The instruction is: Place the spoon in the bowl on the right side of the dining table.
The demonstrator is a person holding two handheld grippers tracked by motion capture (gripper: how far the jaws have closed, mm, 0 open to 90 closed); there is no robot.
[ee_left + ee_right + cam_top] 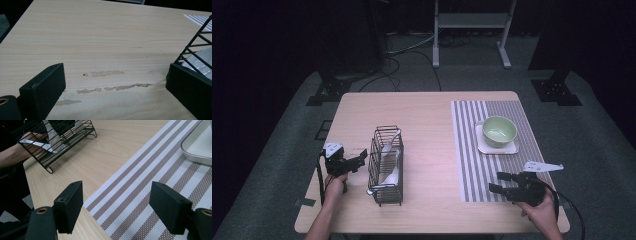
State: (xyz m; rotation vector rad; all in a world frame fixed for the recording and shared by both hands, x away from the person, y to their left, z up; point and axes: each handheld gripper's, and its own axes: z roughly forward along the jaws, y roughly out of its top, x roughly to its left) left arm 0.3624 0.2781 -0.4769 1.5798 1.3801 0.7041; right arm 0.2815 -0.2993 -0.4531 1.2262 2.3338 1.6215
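A black wire basket (387,166) stands left of the table's middle with pale cutlery (391,149) leaning inside it. My left gripper (360,161) is just left of the basket, open and empty. In the left gripper view its jaws (116,77) stand wide over scuffed wood, the basket (197,45) beside the right jaw. My right gripper (496,181) hovers open over the near left edge of a striped placemat (472,150). In the right gripper view the open gripper (117,202) frames the placemat (150,175), with the basket (62,137) farther off.
A green bowl (499,131) sits on a white square plate (512,149) at the far part of the placemat; the plate's corner (200,147) is ahead of the right gripper. A white metal stand (472,20) and cables are on the floor beyond the table (422,110).
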